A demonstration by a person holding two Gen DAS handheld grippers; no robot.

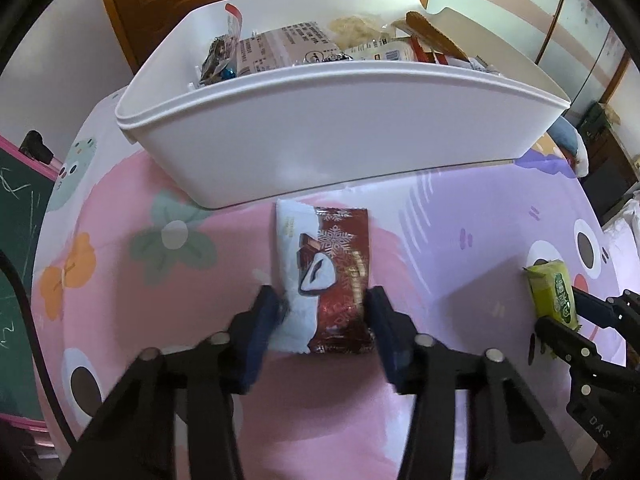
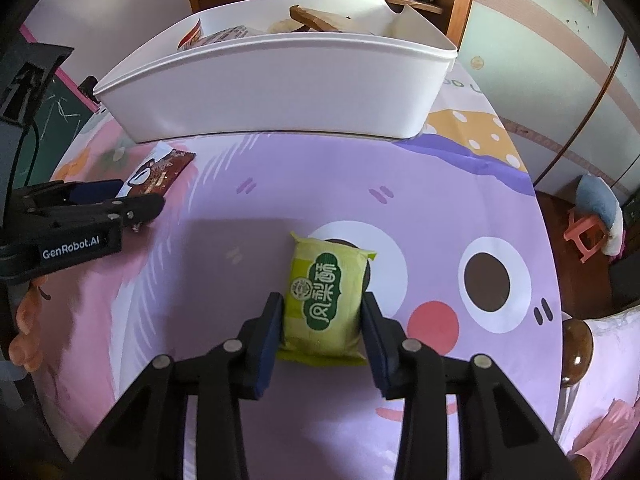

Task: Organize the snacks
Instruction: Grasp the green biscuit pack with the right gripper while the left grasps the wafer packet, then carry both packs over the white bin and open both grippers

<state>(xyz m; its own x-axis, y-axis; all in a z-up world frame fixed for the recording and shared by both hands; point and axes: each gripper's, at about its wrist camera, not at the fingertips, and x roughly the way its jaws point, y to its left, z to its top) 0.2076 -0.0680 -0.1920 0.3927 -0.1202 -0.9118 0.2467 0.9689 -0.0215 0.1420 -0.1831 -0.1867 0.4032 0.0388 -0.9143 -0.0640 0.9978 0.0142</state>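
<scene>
While left gripper clamps brown packet, right gripper clamps green packet.

Cartoon-print tablecloth: bin, two snacks.

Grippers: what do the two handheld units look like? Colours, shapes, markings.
Both match: black angular linkage arms with round silver pivot pins, ending in flat dark-blue padded fingers. The left gripper carries white "GenRobot.AI" lettering on its black body in the right wrist view, with a dark cable beside it. The right gripper shows partial white letters "DAS" in the left wrist view.
</scene>
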